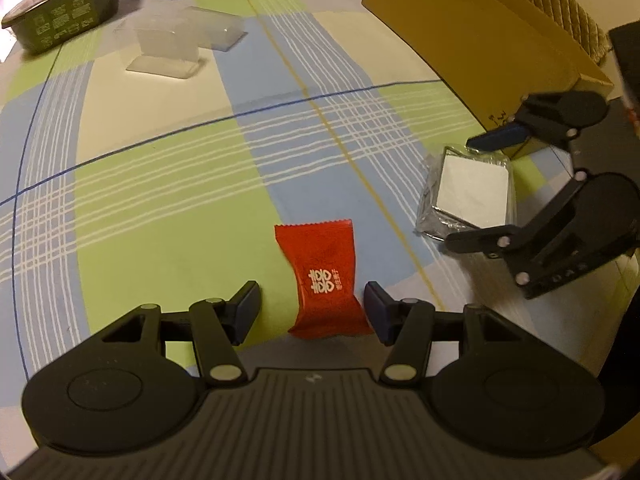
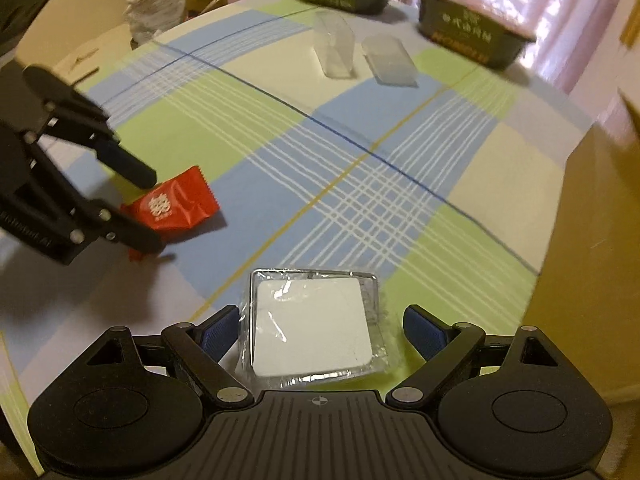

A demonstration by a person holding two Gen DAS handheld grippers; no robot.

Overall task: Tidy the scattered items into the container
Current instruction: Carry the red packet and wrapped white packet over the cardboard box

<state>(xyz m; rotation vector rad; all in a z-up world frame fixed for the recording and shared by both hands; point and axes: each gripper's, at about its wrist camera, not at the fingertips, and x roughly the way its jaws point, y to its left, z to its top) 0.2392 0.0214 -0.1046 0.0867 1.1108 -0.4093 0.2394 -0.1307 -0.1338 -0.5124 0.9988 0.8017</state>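
Red and shiny, a sweet wrapper (image 1: 325,280) lies flat on a checked tablecloth (image 1: 168,184) of green, blue and cream. In the left wrist view, the left gripper (image 1: 312,302) is spread wide, with the wrapper between its blue-padded fingertips; the right pad sits just beside the wrapper's edge, the left pad apart from it. To the right, the right gripper (image 1: 472,190) straddles a clear-wrapped white packet (image 1: 470,196), beside a brown cardboard box (image 1: 472,40). Far back stand two dark food tubs (image 1: 68,12) and clear plastic trays (image 1: 172,44).

In the right wrist view, the right gripper (image 2: 316,330) is also spread, the white packet (image 2: 312,332) lying between its fingers, the left pad touching the film. At left, the left gripper (image 2: 148,208) frames the wrapper (image 2: 176,204). The cardboard box (image 2: 588,248) fills the right edge.
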